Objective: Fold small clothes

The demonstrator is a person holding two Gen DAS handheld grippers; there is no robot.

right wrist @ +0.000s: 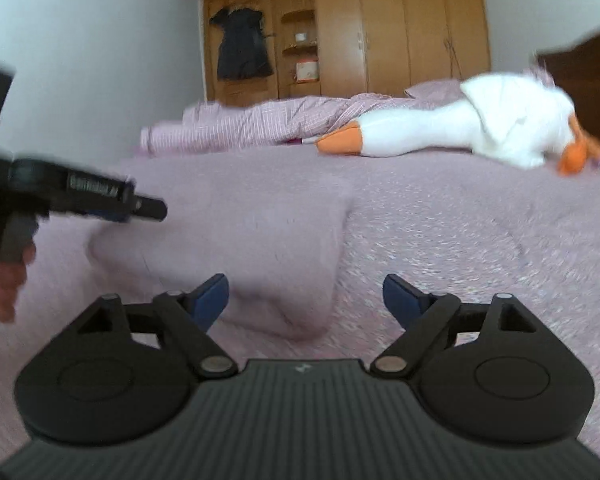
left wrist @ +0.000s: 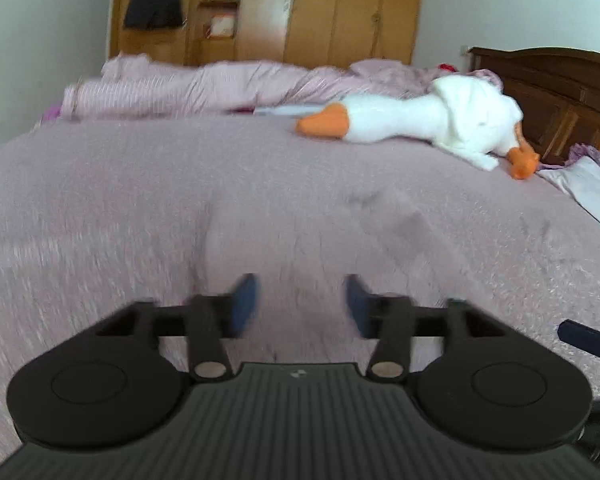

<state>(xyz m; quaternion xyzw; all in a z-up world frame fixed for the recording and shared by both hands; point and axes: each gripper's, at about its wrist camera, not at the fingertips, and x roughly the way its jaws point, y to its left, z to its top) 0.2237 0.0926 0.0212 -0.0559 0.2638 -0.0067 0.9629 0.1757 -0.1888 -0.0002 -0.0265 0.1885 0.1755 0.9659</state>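
Note:
A small pale pink garment (right wrist: 240, 248) lies flat on the mauve bedspread (right wrist: 460, 248), blurred and close to it in colour. In the left wrist view only a faint lighter patch of the garment (left wrist: 284, 236) shows ahead of the fingers. My right gripper (right wrist: 306, 294) is open wide, low over the garment's near corner, with nothing between its blue pads (right wrist: 212, 296). My left gripper (left wrist: 302, 304) is open too and holds nothing. From the right wrist view the left gripper (right wrist: 140, 208) hovers over the garment's left edge, held by a hand (right wrist: 4, 280).
A white plush goose (left wrist: 420, 120) with an orange beak lies at the bed's far right. A bunched pink striped quilt (left wrist: 200, 88) runs along the far side. A dark wooden headboard (left wrist: 560, 88) stands at right, a wooden wardrobe (right wrist: 380, 32) behind the bed.

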